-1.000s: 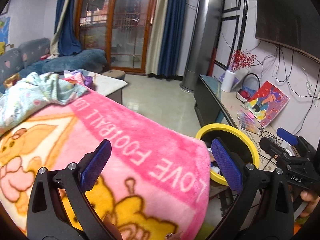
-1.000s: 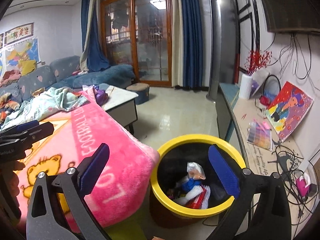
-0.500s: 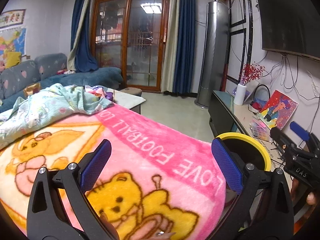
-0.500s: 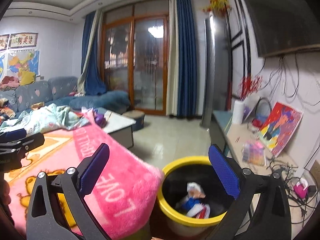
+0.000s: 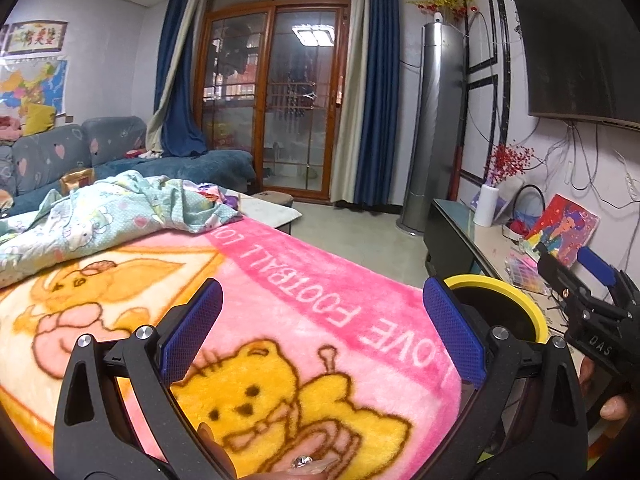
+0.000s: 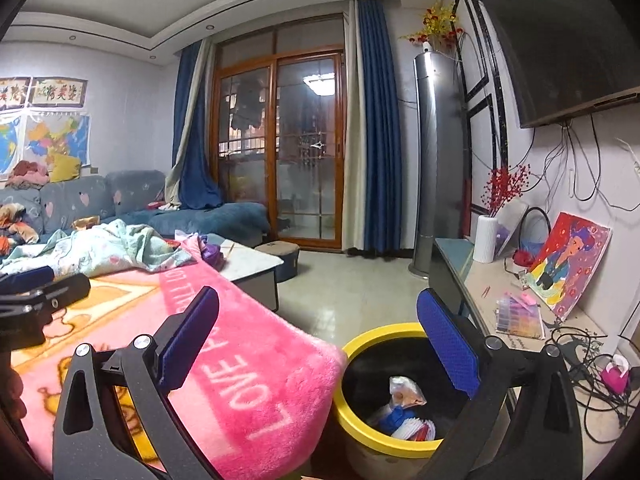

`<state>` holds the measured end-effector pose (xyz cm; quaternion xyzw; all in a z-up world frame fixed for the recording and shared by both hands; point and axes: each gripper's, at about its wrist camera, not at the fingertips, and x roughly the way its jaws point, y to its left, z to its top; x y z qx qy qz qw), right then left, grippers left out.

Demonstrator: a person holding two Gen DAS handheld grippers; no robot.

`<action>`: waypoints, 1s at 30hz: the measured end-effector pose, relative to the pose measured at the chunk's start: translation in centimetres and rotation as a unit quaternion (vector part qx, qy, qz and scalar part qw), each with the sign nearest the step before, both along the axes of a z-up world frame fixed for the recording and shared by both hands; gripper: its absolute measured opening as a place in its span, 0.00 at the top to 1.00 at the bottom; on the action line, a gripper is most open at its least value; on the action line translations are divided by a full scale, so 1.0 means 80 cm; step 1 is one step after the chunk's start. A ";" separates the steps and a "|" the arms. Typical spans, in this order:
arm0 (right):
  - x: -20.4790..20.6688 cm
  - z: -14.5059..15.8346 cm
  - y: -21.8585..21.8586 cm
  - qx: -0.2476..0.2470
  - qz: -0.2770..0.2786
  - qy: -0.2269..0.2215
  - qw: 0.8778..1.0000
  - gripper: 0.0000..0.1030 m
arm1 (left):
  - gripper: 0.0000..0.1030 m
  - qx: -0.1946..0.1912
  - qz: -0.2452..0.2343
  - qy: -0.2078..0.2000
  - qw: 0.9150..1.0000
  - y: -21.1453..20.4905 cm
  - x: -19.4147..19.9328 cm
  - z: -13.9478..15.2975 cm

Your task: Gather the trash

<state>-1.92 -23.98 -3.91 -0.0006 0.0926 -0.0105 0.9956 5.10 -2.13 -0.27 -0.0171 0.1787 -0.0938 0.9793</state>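
A yellow-rimmed trash bin stands on the floor by the pink blanket's right edge; it also shows in the left wrist view. Several wrappers lie inside it. My right gripper is open and empty, held above the bin and the blanket edge. My left gripper is open and empty over the pink blanket. The right gripper's body shows at the right of the left wrist view. The left gripper's body shows at the left of the right wrist view.
A light patterned quilt lies bunched on the blanket's far side. A low TV stand with a painting, a white vase, cables and small items runs along the right wall. A blue sofa stands at the back left, tiled floor beyond.
Both grippers have risen and tilted upward, so the bin and blanket sit lower in view and more of the room shows. Both stay open and empty.
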 end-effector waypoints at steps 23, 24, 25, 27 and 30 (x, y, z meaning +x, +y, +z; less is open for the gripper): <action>0.023 -0.031 0.012 -0.023 0.007 0.025 0.999 0.06 | 0.11 0.002 0.020 0.004 1.000 0.002 0.007 -0.023; 0.023 -0.031 0.012 -0.024 0.007 0.024 0.999 0.06 | 0.11 0.002 0.021 0.005 1.000 0.002 0.007 -0.023; 0.023 -0.031 0.012 -0.026 0.007 0.024 0.999 0.06 | 0.11 0.002 0.021 0.005 1.000 0.002 0.007 -0.024; 0.023 -0.031 0.013 -0.027 0.008 0.023 0.999 0.06 | 0.11 0.002 0.020 0.004 1.000 0.002 0.007 -0.023; 0.022 -0.030 0.014 -0.027 0.011 0.021 0.999 0.06 | 0.11 0.002 0.019 0.004 1.000 0.002 0.006 -0.024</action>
